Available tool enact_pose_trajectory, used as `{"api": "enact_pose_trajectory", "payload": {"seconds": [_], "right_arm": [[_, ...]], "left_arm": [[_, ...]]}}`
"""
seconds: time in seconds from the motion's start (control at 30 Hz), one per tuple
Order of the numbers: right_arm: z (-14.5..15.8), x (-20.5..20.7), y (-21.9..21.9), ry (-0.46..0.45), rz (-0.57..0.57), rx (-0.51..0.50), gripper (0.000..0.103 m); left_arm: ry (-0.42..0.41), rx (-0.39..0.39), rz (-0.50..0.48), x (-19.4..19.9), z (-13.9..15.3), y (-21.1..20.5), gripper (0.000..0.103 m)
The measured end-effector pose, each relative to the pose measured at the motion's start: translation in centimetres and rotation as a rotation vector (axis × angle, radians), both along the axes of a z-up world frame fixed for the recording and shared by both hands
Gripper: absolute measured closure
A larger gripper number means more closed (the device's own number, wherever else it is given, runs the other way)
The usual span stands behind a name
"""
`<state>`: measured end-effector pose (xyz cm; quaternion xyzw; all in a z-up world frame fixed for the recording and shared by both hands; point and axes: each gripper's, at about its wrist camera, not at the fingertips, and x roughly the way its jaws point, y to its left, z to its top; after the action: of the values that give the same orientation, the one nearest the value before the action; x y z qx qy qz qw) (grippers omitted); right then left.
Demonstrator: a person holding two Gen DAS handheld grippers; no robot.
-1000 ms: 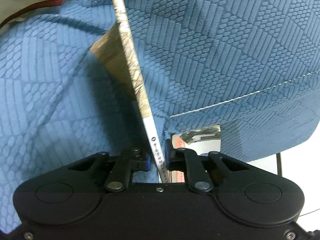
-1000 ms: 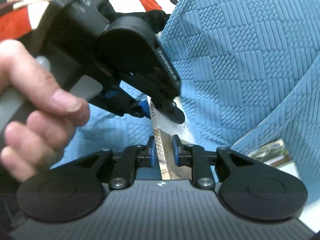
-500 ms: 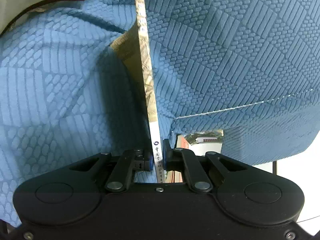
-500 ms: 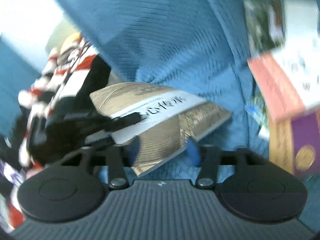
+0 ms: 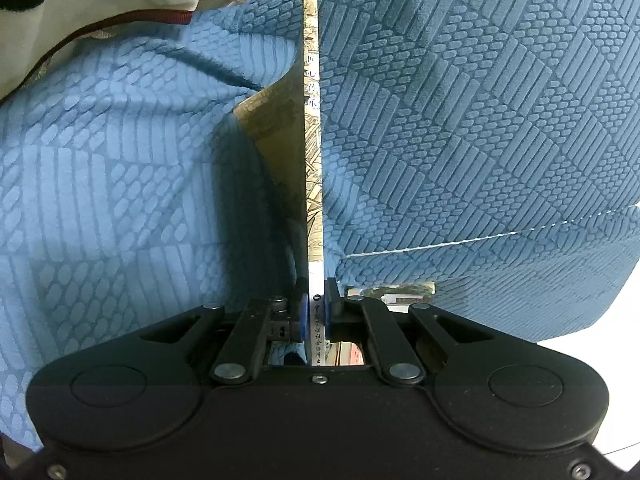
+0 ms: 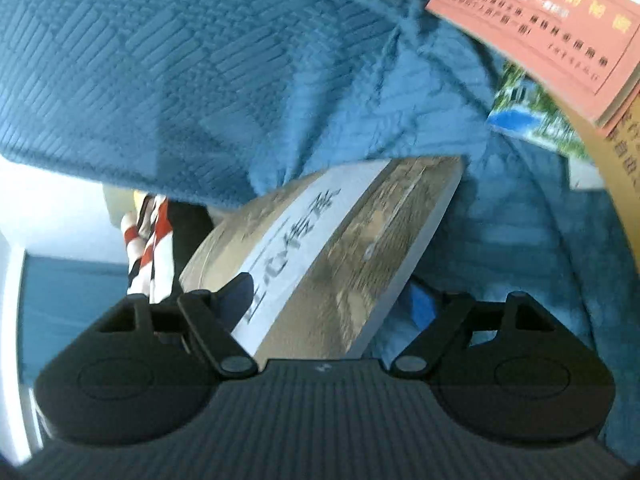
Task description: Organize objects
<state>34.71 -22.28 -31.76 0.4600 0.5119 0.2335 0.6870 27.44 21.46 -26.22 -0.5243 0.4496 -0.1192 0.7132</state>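
A: Status on the tidy-up?

B: Left hand-held gripper (image 5: 316,312) is clamped on the spine end of a thin gold-brown book (image 5: 313,160), book held edge-on & upright over the blue quilted cover (image 5: 460,120). Right hand-held gripper (image 6: 332,308) has just been opening; jaws now wide apart, the book's cover (image 6: 320,264) lies in the gap between them, pads not pressing it as far as I can see.

A: So how far along?

B: Early-to-mid, I'd say. One book in hand, not placed yet. A few others lie loosely overlapped at the right cam's upper right: a salmon-pink book (image 6: 536,28) on top, an orange one (image 6: 612,168) & a glossy picture cover (image 6: 532,120) under it. Looks like that's the pile, but can't confirm it's the target spot.

A: Anything unclear?

B: Plenty. Right cam is motion-blurred, so title text is barely readable. Pile is cut off by the frame edge; count unknown. Another printed cover peeks out under the quilt fold (image 5: 390,294) in the left cam, mostly hidden. Striped red/white fabric (image 6: 150,240) at left, can't tell what it is.
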Motion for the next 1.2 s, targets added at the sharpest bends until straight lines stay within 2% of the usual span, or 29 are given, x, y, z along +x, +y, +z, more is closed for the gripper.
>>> {"api": "enact_pose_trajectory", "payload": {"seconds": [0.07, 0.13, 0.17, 0.2, 0.27, 0.4, 0.5, 0.57, 0.67, 0.8, 0.83, 0.97, 1.03, 1.13, 1.17, 1.2], "right_arm": [[-0.4, 0.5, -0.5, 0.010, -0.041, -0.003, 0.022], [-1.0, 1.1, -1.0, 0.031, -0.077, 0.007, 0.034], [-1.3, 1.2, -1.1, 0.046, -0.091, -0.012, 0.056], [-1.4, 1.3, -1.1, 0.052, -0.094, -0.041, 0.062], [-1.2, 1.0, -1.2, 0.032, -0.094, -0.056, 0.067], [0.1, 0.0, -1.0, 0.004, -0.070, -0.028, 0.076], [1.2, -1.0, -0.8, -0.020, -0.055, 0.032, 0.082], [1.8, -1.6, -0.6, -0.031, -0.042, 0.086, 0.085], [2.7, -2.0, 0.4, -0.050, -0.028, 0.140, 0.086], [2.8, -0.9, 1.2, -0.069, -0.011, 0.144, 0.083], [2.4, -0.6, 1.3, -0.053, -0.014, 0.146, 0.082], [0.6, 0.7, 1.2, -0.010, -0.046, 0.161, 0.062], [0.2, 1.5, 1.2, -0.014, -0.052, 0.150, 0.062], [0.1, 2.4, 2.0, -0.027, -0.046, 0.141, 0.067], [0.5, 2.6, 2.3, -0.043, -0.038, 0.121, 0.079], [1.0, 2.5, 2.6, -0.068, -0.031, 0.097, 0.087]], "left_arm": [[0.004, -0.014, 0.000, -0.2, -0.1, 0.2, 0.097], [0.006, -0.026, 0.002, -0.3, -0.3, 0.2, 0.097], [0.006, -0.030, 0.007, -0.3, -0.4, 0.2, 0.097], [0.012, -0.022, 0.017, -0.4, -0.5, 0.2, 0.097], [0.028, -0.052, 0.057, -0.6, -1.0, 0.5, 0.080], [0.044, -0.074, 0.110, -0.8, -1.5, 1.2, 0.073], [0.060, -0.131, 0.126, -0.8, -2.4, 1.2, 0.071], [0.088, -0.163, 0.130, -1.0, -3.1, 1.0, 0.073], [0.122, -0.224, 0.126, -1.4, -4.2, 0.4, 0.084], [0.133, -0.196, 0.117, -1.5, -4.2, 0.3, 0.090], [0.136, -0.200, 0.118, -1.5, -4.2, 0.3, 0.093], [0.126, -0.180, 0.116, -1.5, -3.7, 0.7, 0.095], [0.116, -0.165, 0.111, -1.5, -3.2, 1.0, 0.095], [0.105, -0.144, 0.105, -1.5, -2.7, 1.5, 0.095], [0.095, -0.139, 0.106, -1.6, -2.4, 1.8, 0.093], [0.086, -0.136, 0.109, -1.5, -2.2, 2.2, 0.093]]}}
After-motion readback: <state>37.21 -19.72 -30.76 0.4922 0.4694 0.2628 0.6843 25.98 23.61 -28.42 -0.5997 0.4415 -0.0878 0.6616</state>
